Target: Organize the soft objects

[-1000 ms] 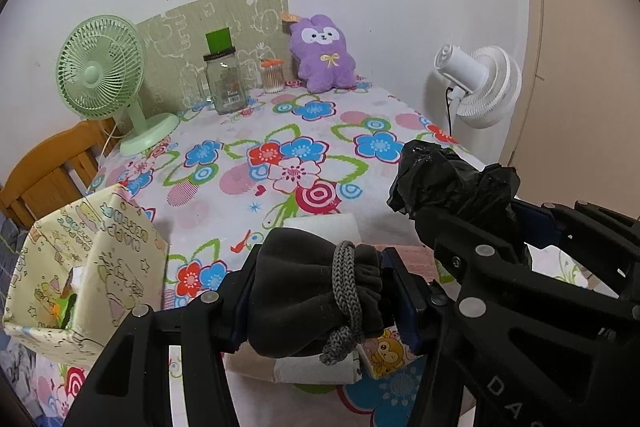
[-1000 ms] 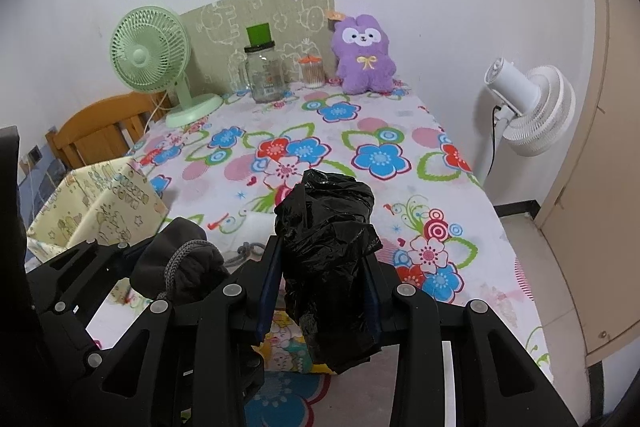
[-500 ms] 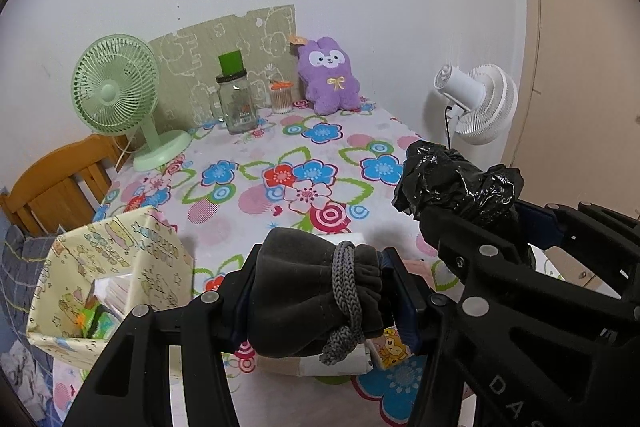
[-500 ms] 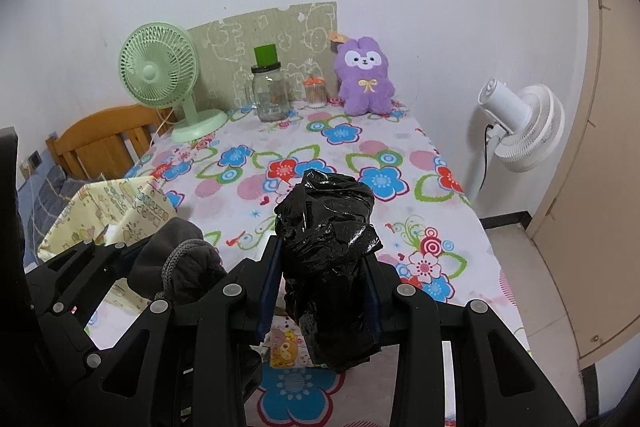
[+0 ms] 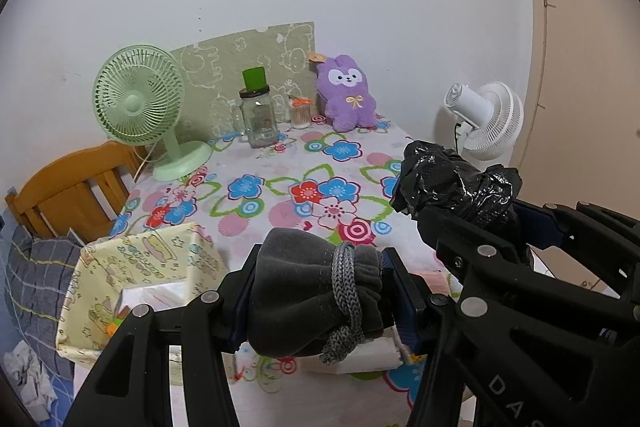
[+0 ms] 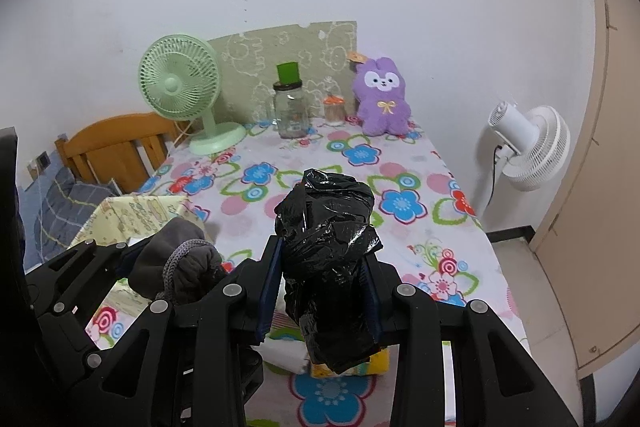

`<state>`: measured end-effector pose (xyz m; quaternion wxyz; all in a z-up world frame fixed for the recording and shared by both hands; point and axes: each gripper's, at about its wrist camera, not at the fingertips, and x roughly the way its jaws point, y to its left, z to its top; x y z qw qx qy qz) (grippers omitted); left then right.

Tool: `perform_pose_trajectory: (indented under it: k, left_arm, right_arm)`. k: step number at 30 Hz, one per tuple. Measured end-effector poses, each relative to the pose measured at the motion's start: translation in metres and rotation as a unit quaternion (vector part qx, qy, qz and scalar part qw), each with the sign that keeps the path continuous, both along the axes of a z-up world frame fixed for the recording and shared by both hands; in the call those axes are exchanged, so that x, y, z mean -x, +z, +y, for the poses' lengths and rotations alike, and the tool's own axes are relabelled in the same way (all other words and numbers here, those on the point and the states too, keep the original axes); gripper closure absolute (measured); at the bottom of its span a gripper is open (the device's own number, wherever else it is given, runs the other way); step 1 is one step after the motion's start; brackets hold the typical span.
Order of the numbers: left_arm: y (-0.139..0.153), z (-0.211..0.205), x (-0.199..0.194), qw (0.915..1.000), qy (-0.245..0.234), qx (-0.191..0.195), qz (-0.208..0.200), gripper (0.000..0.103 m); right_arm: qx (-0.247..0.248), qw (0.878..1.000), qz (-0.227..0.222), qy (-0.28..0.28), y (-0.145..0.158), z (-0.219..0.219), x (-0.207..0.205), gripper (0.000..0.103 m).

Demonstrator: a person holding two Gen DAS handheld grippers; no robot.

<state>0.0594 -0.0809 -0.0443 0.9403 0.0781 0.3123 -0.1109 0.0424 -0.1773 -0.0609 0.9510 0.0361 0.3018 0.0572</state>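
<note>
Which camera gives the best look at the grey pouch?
The left wrist view: the grey pouch sits centred between the left gripper fingers, cord and folds plain. The right wrist view shows only part of it at lower left, behind black gripper parts.

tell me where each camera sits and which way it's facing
Left wrist: rides the left gripper, looking forward over the floral table to the far wall; its fingers clamp a grey drawstring pouch, and the right gripper shows at right.
Right wrist: rides the right gripper, facing the same way; its fingers clamp a black plastic bag, and the left gripper shows at lower left.
Shared: green fan, purple plush, glass jar, white fan, patterned box.
</note>
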Motion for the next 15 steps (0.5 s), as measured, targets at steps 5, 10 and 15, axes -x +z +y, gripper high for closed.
perform_pose_trajectory:
  k: [5, 10, 15]
  left_arm:
    - [0.007, 0.014, -0.001, 1.0, 0.001, 0.002, -0.004, 0.045]
    - [0.009, 0.029, -0.004, 1.0, 0.008, 0.002, -0.005, 0.045]
    - [0.011, 0.044, -0.008, 0.9998, 0.019, 0.001, -0.005, 0.045]
  right_arm:
    - [0.006, 1.0, -0.002, 0.004, 0.008, 0.013, -0.001, 0.064]
    - [0.009, 1.0, -0.002, 0.014, 0.013, 0.029, -0.005, 0.064]
    - [0.01, 1.0, -0.001, 0.026, 0.015, 0.045, -0.01, 0.064]
